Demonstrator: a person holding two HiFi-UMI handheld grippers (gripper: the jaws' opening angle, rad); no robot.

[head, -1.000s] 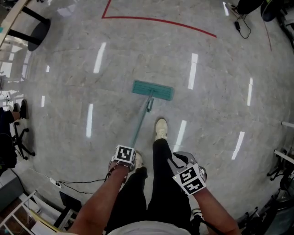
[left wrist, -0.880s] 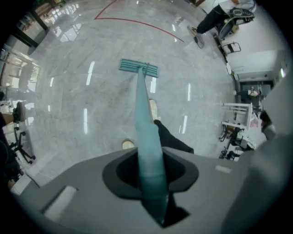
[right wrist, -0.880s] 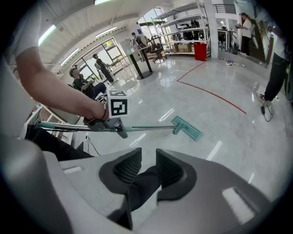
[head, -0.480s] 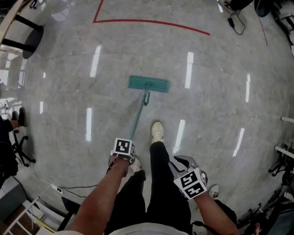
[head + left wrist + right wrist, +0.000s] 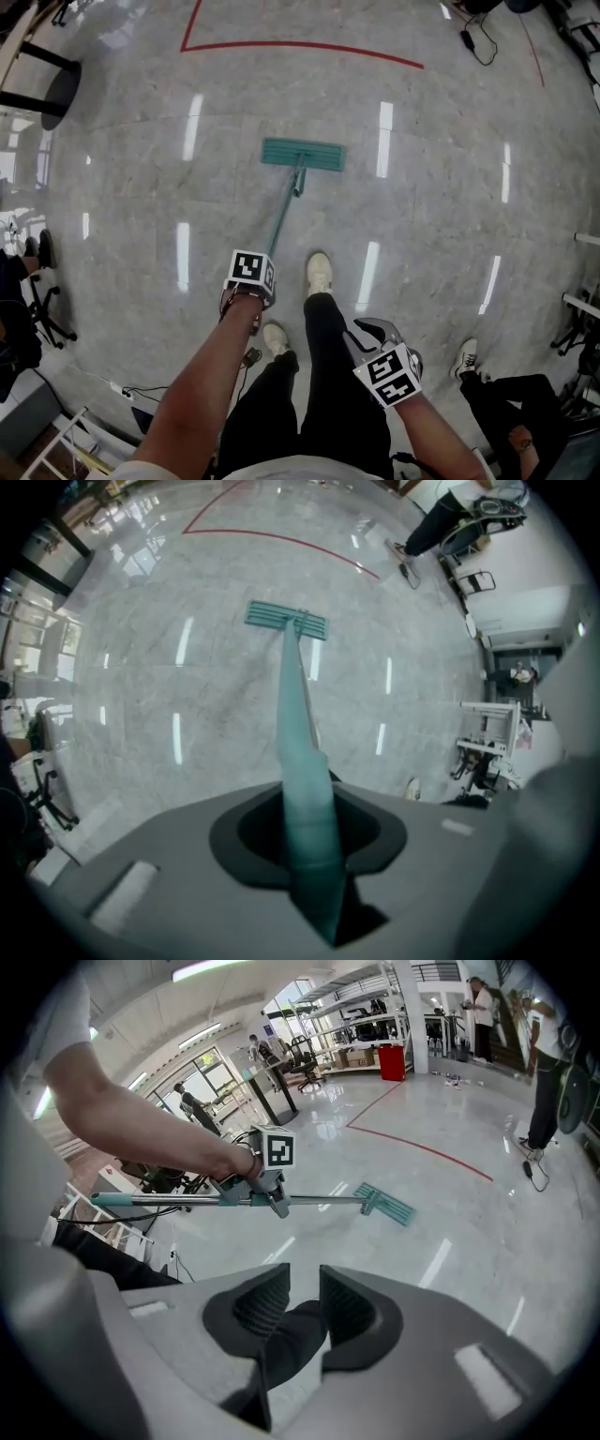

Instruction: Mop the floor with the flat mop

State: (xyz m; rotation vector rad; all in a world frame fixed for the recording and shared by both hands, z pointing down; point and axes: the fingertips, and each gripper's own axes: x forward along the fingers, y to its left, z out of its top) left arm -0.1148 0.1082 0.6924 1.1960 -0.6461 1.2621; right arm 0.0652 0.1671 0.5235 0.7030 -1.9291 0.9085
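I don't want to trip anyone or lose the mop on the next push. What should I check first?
1. Left gripper shut on the mop handle: ok.
2. Mop head flat on the floor: ok.
3. Right gripper helping on the handle: not ok; its jaws are apart and hold nothing.
4. Floor ahead of the mop head, up to the red line: ok, bare.
5. Bystander's shoe close on the right: not ok for a rightward sweep.
6. Cable behind on the left: ok, away from the mop head.
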